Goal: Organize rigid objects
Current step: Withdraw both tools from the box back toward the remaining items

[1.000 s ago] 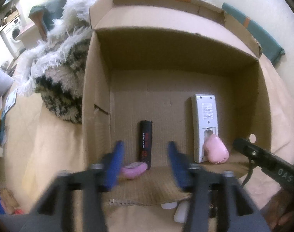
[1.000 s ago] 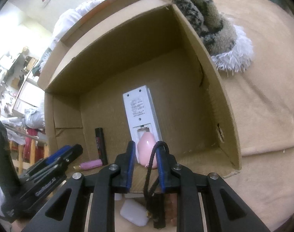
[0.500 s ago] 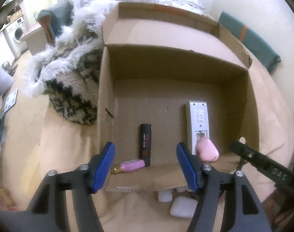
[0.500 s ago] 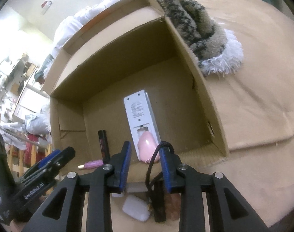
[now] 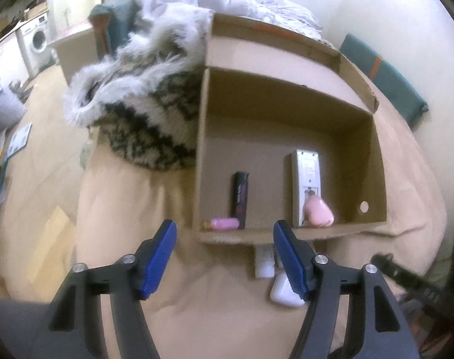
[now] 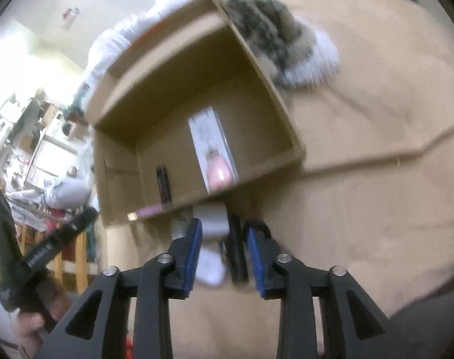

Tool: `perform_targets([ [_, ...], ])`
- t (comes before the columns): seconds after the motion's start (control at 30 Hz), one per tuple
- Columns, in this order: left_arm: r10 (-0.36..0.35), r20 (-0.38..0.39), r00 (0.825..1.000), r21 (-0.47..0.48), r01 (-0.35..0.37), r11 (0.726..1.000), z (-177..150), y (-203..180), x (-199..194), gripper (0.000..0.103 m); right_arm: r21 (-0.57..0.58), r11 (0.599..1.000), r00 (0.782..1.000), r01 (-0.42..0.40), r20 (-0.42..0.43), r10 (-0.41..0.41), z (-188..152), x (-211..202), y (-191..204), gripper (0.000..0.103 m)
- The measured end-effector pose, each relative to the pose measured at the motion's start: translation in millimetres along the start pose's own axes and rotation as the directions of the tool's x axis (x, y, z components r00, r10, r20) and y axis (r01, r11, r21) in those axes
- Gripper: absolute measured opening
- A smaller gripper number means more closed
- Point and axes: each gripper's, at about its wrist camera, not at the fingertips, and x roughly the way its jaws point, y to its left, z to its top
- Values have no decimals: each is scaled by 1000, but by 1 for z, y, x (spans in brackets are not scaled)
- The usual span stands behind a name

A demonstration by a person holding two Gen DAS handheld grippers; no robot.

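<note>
Black item (image 6: 237, 257) between right claw (image 6: 224, 257) fingers

The right wrist view is smeared: the cardboard box (image 6: 197, 113) and its contents lose their detail. The box's near wall hides part of the pink bottle (image 6: 150, 209). The left gripper's finger (image 5: 289, 260) covers part of the white case (image 5: 282, 291).

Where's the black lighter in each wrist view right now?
Left wrist: lighter lies on the box floor, centre of frame, left of the white remote.
Right wrist: lighter is left of centre, low in the box.
Shared landmark: the remote, right of the lighter in both.
</note>
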Motion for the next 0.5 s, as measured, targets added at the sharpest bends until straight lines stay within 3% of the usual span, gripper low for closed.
perform_targets([
  [0.03, -4, -6, 1000, -14, 4, 1000, -3, 3, -1, 64, 6, 1000, 1000, 6, -28, -6, -5, 4, -2, 61],
  [0.07, -9, -11, 1000, -25, 9, 1000, -7, 6, -2, 64, 8, 1000, 998, 13, -61, -12, -9, 8, -4, 69],
  [0.13, -12, -23, 1000, -38, 12, 999, -12, 9, -2, 64, -5, 1000, 992, 24, -123, -24, -17, 18, -5, 69],
  [0.23, -7, -48, 999, -43, 5, 999, -19, 11, 1, 64, -19, 997, 976, 80, -200, -82, -27, 30, -8, 80],
  [0.3, -5, -77, 997, -37, 2, 999, -23, 10, 7, 64, -7, 996, 965, 85, -250, -84, -34, 36, -10, 80],
  [0.4, -2, -110, 994, -12, 1, 1000, -27, 6, 17, 64, -14, 996, 955, 83, -284, -83, -40, 36, -5, 81],
  [0.5, -5, -155, 988, -6, 4, 1000, -34, 0, 33, 64, -12, 1000, 964, 27, -264, -29, -44, 24, 0, 81],
])
